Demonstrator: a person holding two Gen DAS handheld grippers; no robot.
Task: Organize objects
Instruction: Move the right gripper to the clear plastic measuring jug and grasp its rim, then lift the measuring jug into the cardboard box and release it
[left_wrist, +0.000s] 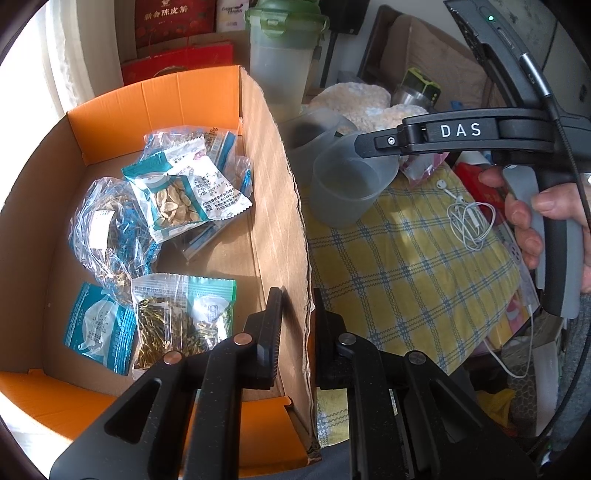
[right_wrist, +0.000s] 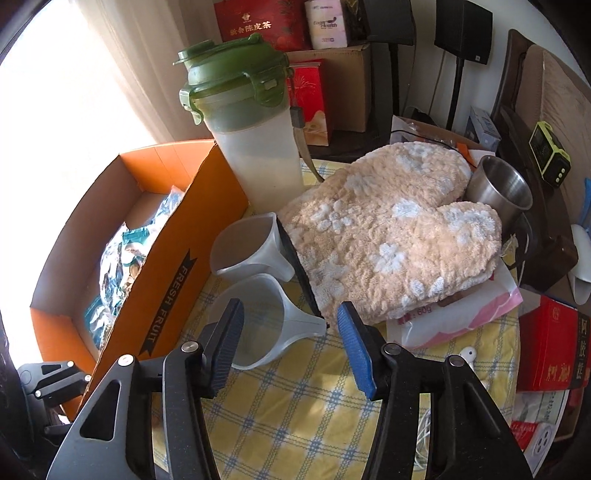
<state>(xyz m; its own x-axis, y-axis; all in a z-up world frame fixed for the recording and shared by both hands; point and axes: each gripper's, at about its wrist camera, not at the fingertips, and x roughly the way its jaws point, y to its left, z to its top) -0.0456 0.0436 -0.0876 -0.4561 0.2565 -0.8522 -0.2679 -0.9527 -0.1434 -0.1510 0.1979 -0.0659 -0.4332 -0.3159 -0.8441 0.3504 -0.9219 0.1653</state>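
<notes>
Right wrist: cup (right_wrist: 255, 325) between hand-held gripper (right_wrist: 291, 343) pads.

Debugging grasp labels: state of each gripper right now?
Left gripper: shut on the cardboard box wall.
Right gripper: open, around the plastic cup, not gripping.

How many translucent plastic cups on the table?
2. The near cup sits between the right gripper's open jaws; the far cup stands just behind it, beside the orange box. Others could be hidden behind clutter.

Bright daylight enters through a curtain (right_wrist: 122, 55) at left; a checked cloth (right_wrist: 314, 398) covers the table.
</notes>
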